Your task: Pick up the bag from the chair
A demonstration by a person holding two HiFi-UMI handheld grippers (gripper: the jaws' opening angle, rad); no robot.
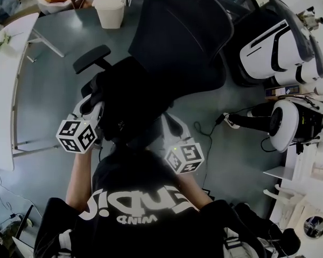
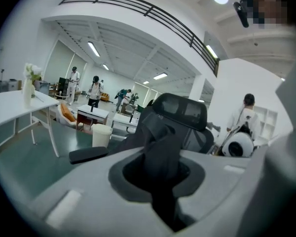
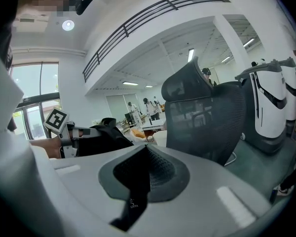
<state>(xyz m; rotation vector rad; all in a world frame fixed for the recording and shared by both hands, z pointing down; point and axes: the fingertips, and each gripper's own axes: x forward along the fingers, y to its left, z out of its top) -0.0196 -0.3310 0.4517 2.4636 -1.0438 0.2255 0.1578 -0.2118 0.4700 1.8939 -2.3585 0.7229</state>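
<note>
Chair stands directly ahead of both units. Bag lies crosswise between them and is judged clear of the seat. Left hand-held gripper is clamped on its black fabric. Right hand-held gripper is closed on a black strap.

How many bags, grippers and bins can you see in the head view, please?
Bags: 1, the black bag
Grippers: 2, the left gripper and the right gripper, both with jaws shut on the bag
Bins: 1, the white bin
Total: 4
</note>
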